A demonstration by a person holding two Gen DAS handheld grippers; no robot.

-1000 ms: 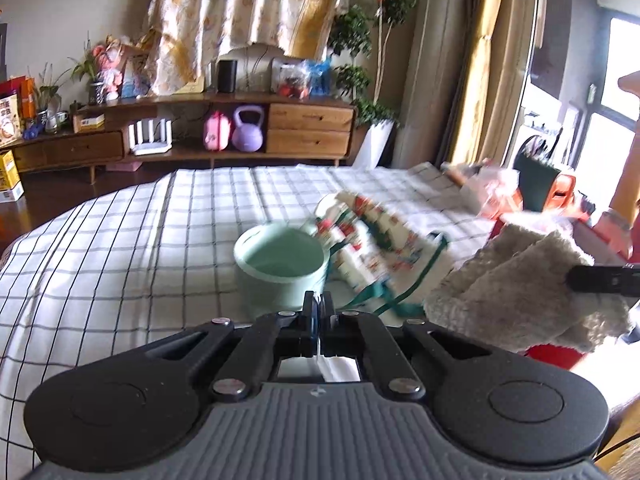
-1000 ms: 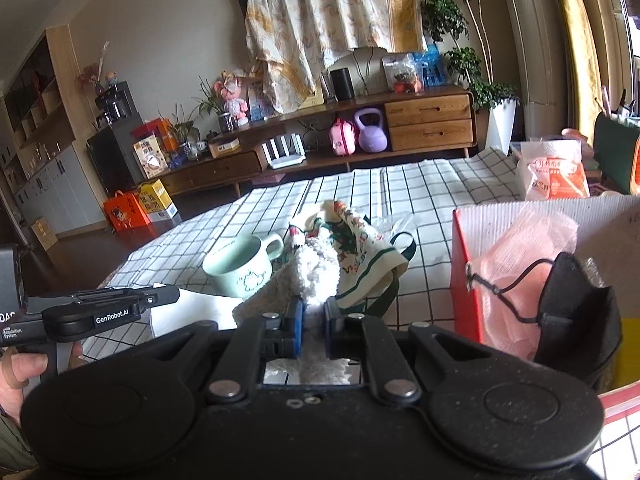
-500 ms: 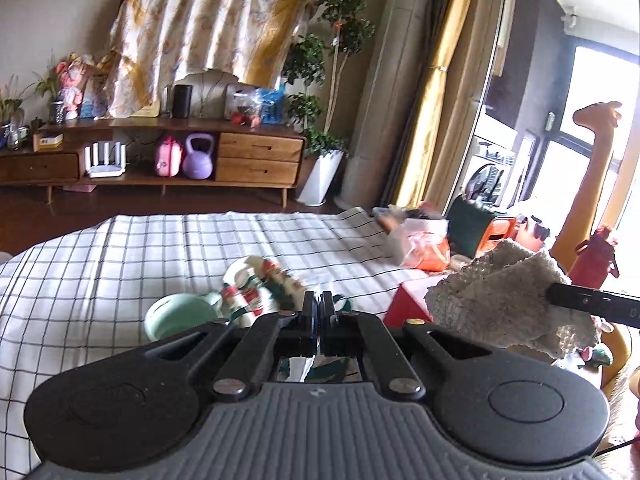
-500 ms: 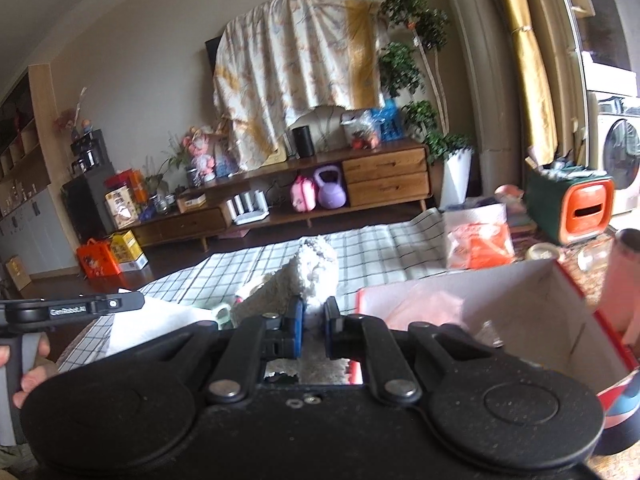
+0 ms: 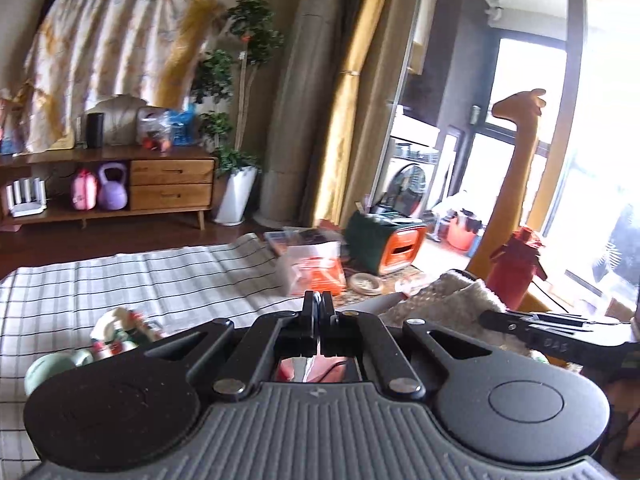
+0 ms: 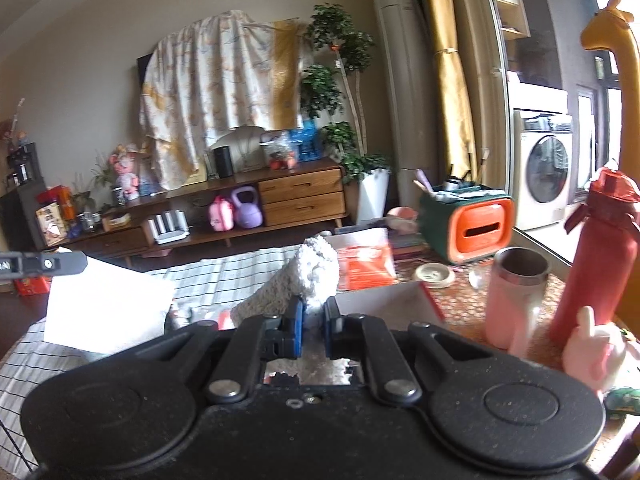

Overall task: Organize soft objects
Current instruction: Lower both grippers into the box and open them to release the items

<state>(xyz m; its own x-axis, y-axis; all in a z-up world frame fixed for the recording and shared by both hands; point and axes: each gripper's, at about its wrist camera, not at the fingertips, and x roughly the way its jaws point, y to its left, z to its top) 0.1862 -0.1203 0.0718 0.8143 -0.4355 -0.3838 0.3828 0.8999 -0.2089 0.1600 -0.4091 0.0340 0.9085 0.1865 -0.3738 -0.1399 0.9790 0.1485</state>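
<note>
Above the near edge of the red-rimmed cardboard box [image 6: 384,304], carrying two soft items at once, one per tool. Right gripper [image 6: 313,312] clamping a fluffy towel [image 6: 316,264] between its blue pads, pinching low on the bundle so that the pile is bulging up past the fingertips and the rest is trailing off to the left. Judging this a mid-bundle pinch chosen to stop the thick fabric from unrolling in transit. Left gripper [image 5: 318,304] clenching fully on a white sheet [image 6: 104,312], tissue or thin cloth, not resolving which. Seeing only a pale sliver between the jaws in the left wrist view, but in the right wrist view hanging flat and free from the tool tip, clear of the checked tablecloth [image 5: 160,280]. Pinching by one edge probably because so thin a sheet gives nothing else to grab. Both tools aiming slightly downward toward the box, so reading the step as transport to the drop point, with release not yet made. Leaving a patterned cloth [image 5: 120,328] and a mint mug [image 5: 48,364] on the tablecloth, the cloth likely next for collection, the mug not being a soft item. Noting a steel tumbler [image 6: 516,292] and a red bottle [image 6: 592,264] standing just right of the box. Risking a knock there if swinging the towel wide. Expecting the sheet to flutter and the towel to drop as a lump on opening.
</note>
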